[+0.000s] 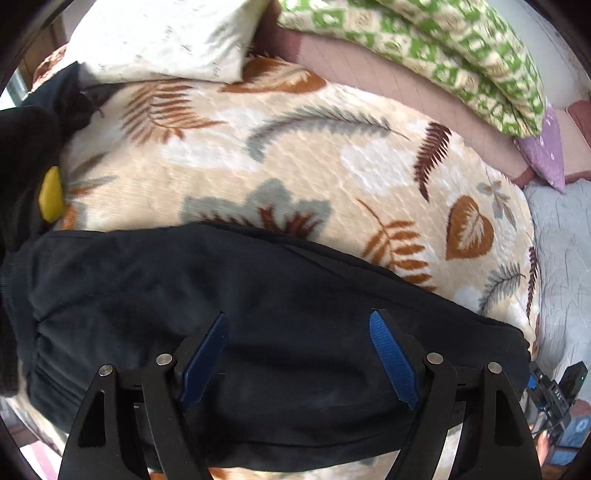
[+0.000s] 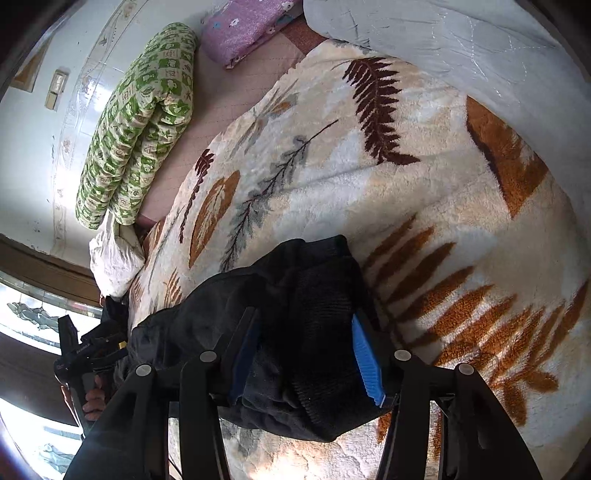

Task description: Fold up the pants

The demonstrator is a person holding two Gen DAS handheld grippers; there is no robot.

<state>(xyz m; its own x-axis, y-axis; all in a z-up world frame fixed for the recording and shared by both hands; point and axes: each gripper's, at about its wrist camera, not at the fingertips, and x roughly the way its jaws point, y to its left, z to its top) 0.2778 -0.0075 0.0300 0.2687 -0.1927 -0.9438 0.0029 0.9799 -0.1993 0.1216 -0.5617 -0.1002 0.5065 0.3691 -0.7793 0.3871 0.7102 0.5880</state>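
Black pants (image 1: pixel 184 295) lie folded into a long band across a leaf-patterned fleece blanket (image 1: pixel 295 155) on a bed. My left gripper (image 1: pixel 298 314) hovers over their middle with its blue pads wide apart and nothing between them. In the right wrist view the pants (image 2: pixel 295 273) end in a bunched stack of ribbed cuffs (image 2: pixel 325 295). My right gripper (image 2: pixel 304 314) straddles that stack, jaws partly apart, the fabric lying loose between the pads. The left gripper (image 2: pixel 85 354) also shows at the pants' far end, held by a hand (image 2: pixel 92 398).
A rolled green patterned quilt (image 1: pixel 443 55) lies along the wall. A white pillow (image 1: pixel 166 37) and a dark bundle with a yellow patch (image 1: pixel 51 192) sit at the left. A purple pillow (image 2: pixel 243 29) and a grey sheet (image 2: pixel 443 37) border the blanket.
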